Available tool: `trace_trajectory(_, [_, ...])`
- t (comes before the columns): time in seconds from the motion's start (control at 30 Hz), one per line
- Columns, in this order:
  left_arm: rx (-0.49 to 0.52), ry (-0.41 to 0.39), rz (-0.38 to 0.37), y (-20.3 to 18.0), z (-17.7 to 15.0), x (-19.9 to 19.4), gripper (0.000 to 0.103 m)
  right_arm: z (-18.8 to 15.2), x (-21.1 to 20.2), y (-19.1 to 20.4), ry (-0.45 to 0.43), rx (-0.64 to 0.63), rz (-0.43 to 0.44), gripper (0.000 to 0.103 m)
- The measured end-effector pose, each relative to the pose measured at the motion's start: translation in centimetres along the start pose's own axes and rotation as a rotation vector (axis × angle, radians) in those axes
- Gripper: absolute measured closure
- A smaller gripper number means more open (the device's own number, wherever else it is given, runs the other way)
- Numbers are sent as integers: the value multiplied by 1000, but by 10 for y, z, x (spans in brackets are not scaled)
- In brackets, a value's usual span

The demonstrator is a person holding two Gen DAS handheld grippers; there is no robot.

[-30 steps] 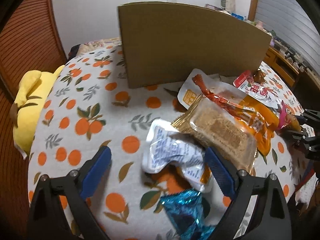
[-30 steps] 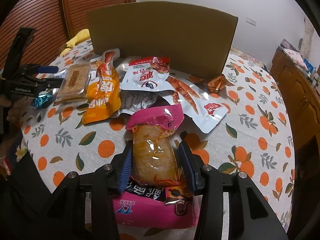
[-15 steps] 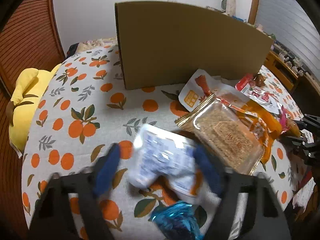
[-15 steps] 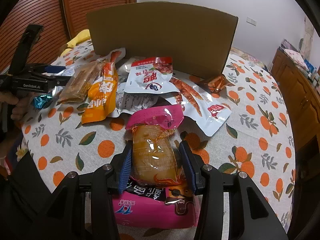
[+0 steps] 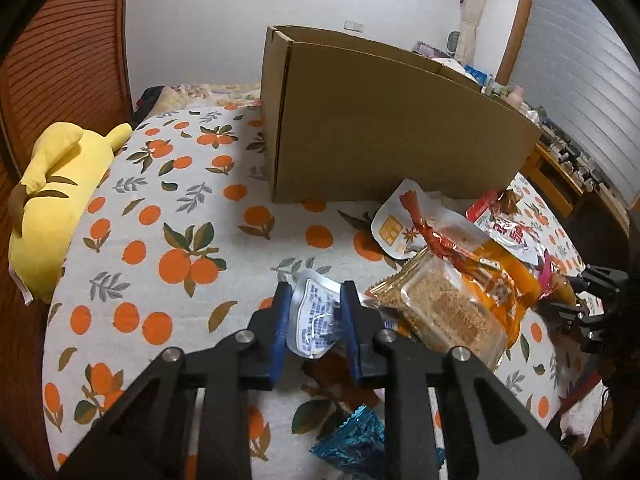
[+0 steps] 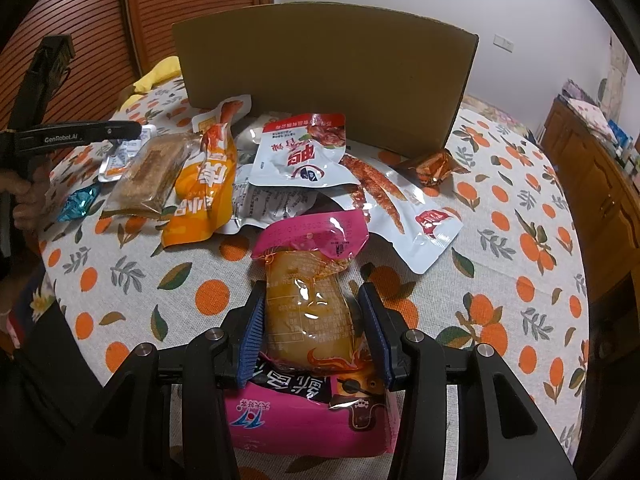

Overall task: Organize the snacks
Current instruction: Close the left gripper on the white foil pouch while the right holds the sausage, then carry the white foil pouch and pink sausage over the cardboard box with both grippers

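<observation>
A small white packet (image 5: 316,320) with blue print stands crumpled between the blue pads of my left gripper (image 5: 315,292). Its jaws are closing and both pads press on the packet, just above the orange-patterned tablecloth (image 5: 172,208). In the right wrist view the same left gripper (image 6: 132,130) shows at the far left, over the packet (image 6: 120,160). My right gripper (image 6: 312,300) is shut on a pink-topped pouch (image 6: 316,236) of yellowish food. A tall cardboard box (image 5: 392,136) stands behind the pile of snacks.
A clear biscuit pack (image 5: 448,312), an orange pouch (image 5: 496,280) and a blue foil sweet (image 5: 352,444) lie close to my left gripper. A pink carton (image 6: 308,412) sits under my right one. A yellow plush toy (image 5: 52,200) lies at the table's left edge.
My left gripper's jaws came together from wide apart onto the white packet, which now stands squeezed and raised. The right gripper and its pouch have not moved.
</observation>
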State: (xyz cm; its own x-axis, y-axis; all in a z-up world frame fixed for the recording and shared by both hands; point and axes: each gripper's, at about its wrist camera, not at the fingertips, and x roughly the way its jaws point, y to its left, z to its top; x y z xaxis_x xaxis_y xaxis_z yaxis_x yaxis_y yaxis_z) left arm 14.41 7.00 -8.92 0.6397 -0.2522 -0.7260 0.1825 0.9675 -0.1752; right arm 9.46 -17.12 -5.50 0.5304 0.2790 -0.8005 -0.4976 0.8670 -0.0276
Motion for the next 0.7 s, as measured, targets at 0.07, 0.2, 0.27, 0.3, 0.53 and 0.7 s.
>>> trace_trajectory(0.07, [-3, -1, -1, 0, -1, -1, 82, 0, 0, 0, -1, 1, 0, 57])
trace_trajectory(0.2, [-13, -18, -14, 1, -1, -6, 86, 0, 0, 0, -3, 2, 1, 57])
trace_trajectory(0.27, [-12, -24, -17, 0, -1, -8, 87, 0, 0, 0, -3, 3, 1, 57])
trace_trajectory(0.3, [-11, -30, -20, -1, 0, -10, 89, 0, 0, 0, -3, 3, 1, 57])
trace_trajectory(0.53, [7, -72, -46, -12, 4, -31, 102, 0, 0, 0, -4, 2, 1, 57])
trace_trajectory(0.7, [33, -89, -77, -27, 3, -45, 103, 0, 0, 0, -4, 3, 1, 57])
